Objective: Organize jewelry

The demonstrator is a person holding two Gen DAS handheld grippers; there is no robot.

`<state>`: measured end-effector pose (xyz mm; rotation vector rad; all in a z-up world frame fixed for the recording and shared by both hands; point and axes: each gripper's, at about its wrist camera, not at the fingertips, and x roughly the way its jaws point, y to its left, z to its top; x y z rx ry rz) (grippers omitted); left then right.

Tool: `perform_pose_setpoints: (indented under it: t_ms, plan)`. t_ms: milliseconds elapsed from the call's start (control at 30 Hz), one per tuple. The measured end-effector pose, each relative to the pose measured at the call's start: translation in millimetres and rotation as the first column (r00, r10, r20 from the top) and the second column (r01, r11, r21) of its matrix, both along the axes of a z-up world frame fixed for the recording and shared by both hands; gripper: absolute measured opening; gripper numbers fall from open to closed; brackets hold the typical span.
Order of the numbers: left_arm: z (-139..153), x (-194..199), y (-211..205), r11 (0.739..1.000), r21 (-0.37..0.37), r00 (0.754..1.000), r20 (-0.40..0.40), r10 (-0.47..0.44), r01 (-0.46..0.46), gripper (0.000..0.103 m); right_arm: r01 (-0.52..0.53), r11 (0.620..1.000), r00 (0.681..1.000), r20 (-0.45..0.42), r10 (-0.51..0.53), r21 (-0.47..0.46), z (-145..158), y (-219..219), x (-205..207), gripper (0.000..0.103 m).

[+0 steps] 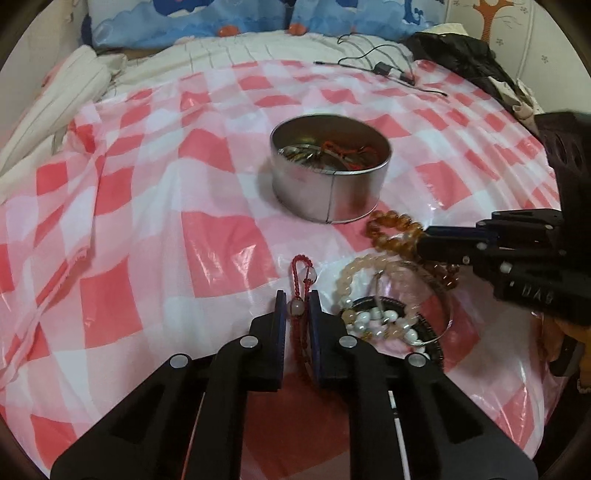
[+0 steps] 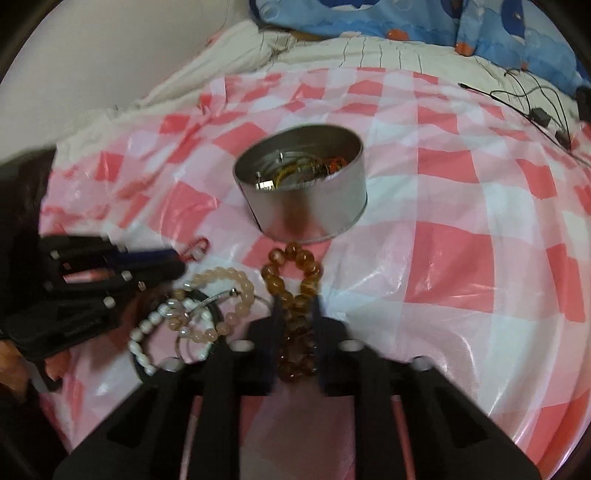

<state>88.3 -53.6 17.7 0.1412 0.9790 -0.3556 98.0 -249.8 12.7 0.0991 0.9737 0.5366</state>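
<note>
- Lettering: raised characters on the side of the right gripper (image 1: 424, 242), seen from the left wrist view, are too blurred to read; no other writing is legible.
- Red-and-white checked plastic sheet (image 1: 129, 206) covers a bed; its near edge is cut off by the lens rim in both views.
- Left gripper (image 1: 297, 308): jaws nearly closed, pinching a red cord bracelet (image 1: 303, 275) with pale round beads. The cord's loop lies on the sheet just beyond the fingertips, and its near end is hidden between the fingers.
- Round metal tin (image 1: 330, 168) stands open at mid-sheet, beyond both grippers. Inside lie tangled pieces, red cord and metal bands among them, too jumbled to tell apart.
- Pile of loose jewelry (image 1: 388, 314), just right of the left gripper: a peach bead bracelet (image 1: 354, 269), a white bead strand (image 1: 384, 321), a thin clear bangle and a dark ring, overlapping one another.
- Amber bead bracelet (image 2: 295, 273) lies near the tin's front wall, stretching toward the near side.
- Right gripper: jaws nearly closed, clamped on the bracelet's near part, which blurs between the fingers (image 2: 275, 325).
- Black cables (image 1: 384, 68) and a dark garment (image 1: 461, 55) at far right; blue patterned bedding (image 1: 221, 18) across the far edge, partly cut off.
</note>
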Motion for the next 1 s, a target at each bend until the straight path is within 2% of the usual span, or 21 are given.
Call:
perform_pose_setpoints:
  t_ms: [100,233,467,533,567,600,633,667,800,900,933,1000]
  plan:
    - [12,-3,3,1.0,-0.025,0.999,0.045,0.008,-0.007,0.01,0.021,0.997,1.0,0.003,-0.021,0.079,7,-9,2,0.012]
    - [19,-2,9,0.999,-0.037,0.997,0.072,0.032,-0.029,0.01,0.04,0.997,0.999,0.022,-0.042,0.06,12,-9,1,0.012]
    - [19,-2,9,0.999,-0.034,0.997,0.071,0.032,-0.03,0.011,0.075,0.99,0.991,0.103,-0.088,0.122,34,-22,-4,0.012]
    - [18,-1,9,0.999,-0.026,0.997,0.067,0.032,-0.03,0.011,0.077,0.994,0.992,0.095,-0.084,0.075,31,-20,-1,0.013]
    - [17,-1,8,0.999,-0.022,0.998,0.063,0.031,-0.03,0.011,0.076,0.997,0.994,0.071,-0.078,0.022,25,-15,2,0.014]
    - [16,-1,8,0.999,-0.019,0.998,0.061,0.03,-0.029,0.011,0.073,0.997,0.996,0.046,-0.072,-0.028,17,-11,4,0.02]
    - [15,0,7,0.999,-0.014,0.998,0.058,0.029,-0.028,0.011,0.075,0.996,0.996,0.042,-0.073,-0.053,14,-9,4,0.043]
    - [14,-1,6,1.0,-0.01,0.998,0.056,0.029,-0.028,0.011,0.07,0.994,0.997,0.044,-0.067,-0.084,11,-5,3,0.054]
    - [12,0,5,1.0,-0.001,0.998,0.051,0.027,-0.027,0.011,0.04,0.992,0.999,0.038,-0.036,-0.121,5,3,2,0.056]
    - [12,1,5,1.0,0.0,0.998,0.05,0.028,-0.028,0.011,-0.002,0.98,1.0,0.015,0.005,-0.201,-5,13,1,0.056]
    - [12,1,6,1.0,0.0,0.998,0.05,0.029,-0.029,0.011,-0.021,0.964,0.999,0.025,0.029,-0.266,-7,20,-2,0.056]
    - [12,1,6,1.0,0.001,0.998,0.05,0.029,-0.029,0.011,-0.035,0.945,0.998,0.041,0.051,-0.324,-10,27,-4,0.056]
